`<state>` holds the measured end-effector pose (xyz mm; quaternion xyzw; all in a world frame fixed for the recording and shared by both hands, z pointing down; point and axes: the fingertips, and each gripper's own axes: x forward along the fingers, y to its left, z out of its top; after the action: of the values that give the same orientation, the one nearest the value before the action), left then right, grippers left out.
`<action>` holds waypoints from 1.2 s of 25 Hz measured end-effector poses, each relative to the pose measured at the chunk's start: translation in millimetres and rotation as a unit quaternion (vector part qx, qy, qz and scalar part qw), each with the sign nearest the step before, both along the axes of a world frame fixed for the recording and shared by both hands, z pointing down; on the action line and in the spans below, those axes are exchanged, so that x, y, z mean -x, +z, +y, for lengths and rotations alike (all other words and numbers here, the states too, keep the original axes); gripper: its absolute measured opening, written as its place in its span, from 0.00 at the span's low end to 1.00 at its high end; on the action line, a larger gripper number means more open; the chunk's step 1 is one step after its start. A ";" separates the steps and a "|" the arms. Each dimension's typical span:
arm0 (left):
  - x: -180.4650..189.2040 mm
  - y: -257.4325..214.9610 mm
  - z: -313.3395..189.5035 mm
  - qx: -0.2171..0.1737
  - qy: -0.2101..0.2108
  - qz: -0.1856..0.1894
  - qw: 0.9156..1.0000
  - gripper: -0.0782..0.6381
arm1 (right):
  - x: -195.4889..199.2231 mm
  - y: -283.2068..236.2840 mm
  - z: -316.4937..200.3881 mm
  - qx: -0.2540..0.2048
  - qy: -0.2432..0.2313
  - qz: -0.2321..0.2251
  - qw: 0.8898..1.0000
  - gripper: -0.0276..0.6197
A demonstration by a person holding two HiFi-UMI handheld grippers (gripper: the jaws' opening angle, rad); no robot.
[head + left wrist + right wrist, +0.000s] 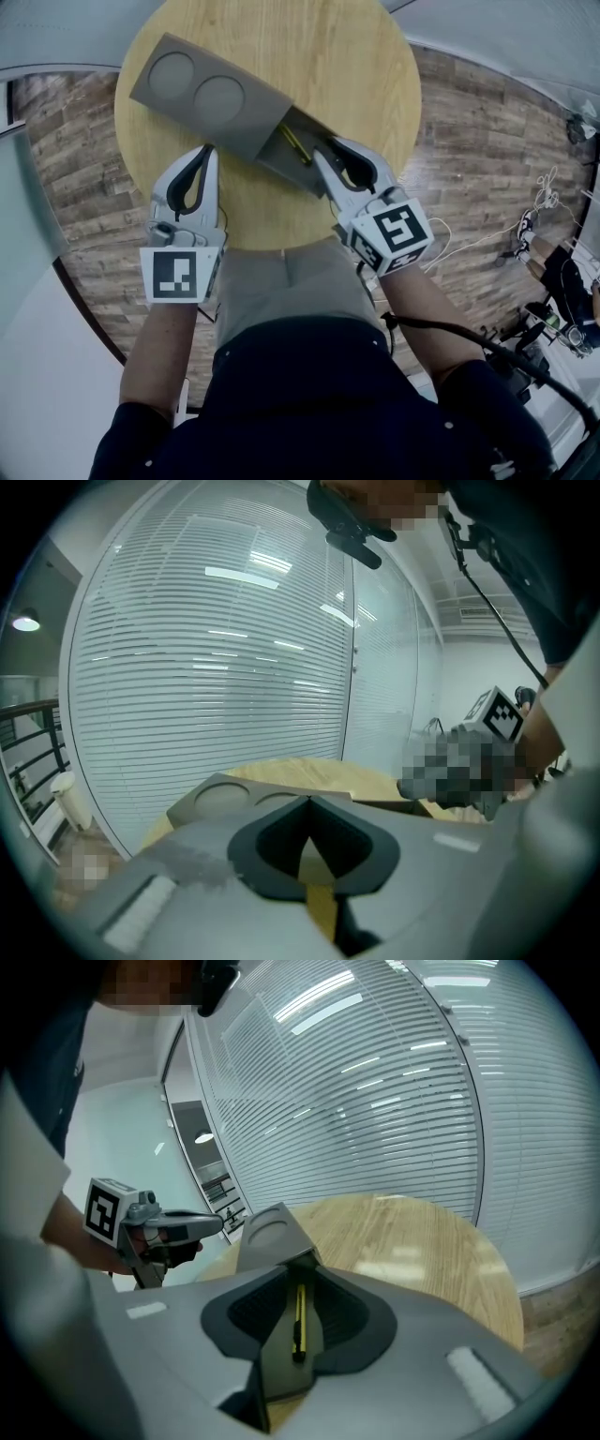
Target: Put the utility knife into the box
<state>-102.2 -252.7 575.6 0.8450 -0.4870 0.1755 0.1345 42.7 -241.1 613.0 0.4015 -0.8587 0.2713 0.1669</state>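
A yellow utility knife (294, 142) lies inside the pulled-out grey tray (281, 155) of a grey box (211, 94) on the round wooden table (356, 66). My right gripper (322, 150) is shut, with its tips at the tray's near right edge. In the right gripper view the knife (298, 1321) shows through the window between the shut jaws of the right gripper (287, 1267), lying in the tray (274, 1372). My left gripper (208, 150) is shut and empty, just in front of the box's sleeve. In the left gripper view the sleeve (225, 794) lies right behind the left gripper (307, 799).
The sleeve top has two round recesses (197, 84). The table edge (272, 242) runs close under both grippers, with wood-plank floor (487, 141) around it. Glass walls with blinds (375, 1101) surround the table. Cables and gear (553, 272) lie on the floor at right.
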 end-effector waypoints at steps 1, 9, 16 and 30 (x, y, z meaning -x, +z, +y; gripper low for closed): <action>-0.8 -2.1 -0.5 -0.003 0.001 0.001 1.000 0.11 | -0.1 -3.2 -0.4 -0.002 0.002 -0.004 1.000 0.19; -6.1 -27.7 1.2 -0.019 -0.006 0.006 1.000 0.11 | -3.7 -26.5 0.0 -0.019 0.009 -0.008 1.000 0.19; -8.1 -47.7 5.7 -0.034 -0.002 0.004 0.999 0.11 | -4.0 -42.8 3.0 -0.027 0.016 -0.015 0.999 0.19; -10.2 -123.9 10.0 -0.089 0.009 -0.014 0.996 0.11 | -17.3 -116.6 13.3 -0.060 0.038 -0.035 0.997 0.19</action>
<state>-92.0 -242.6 451.7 0.8553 -0.4948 0.1449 0.0506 59.9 -227.7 496.3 0.4332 -0.8629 0.2392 0.1022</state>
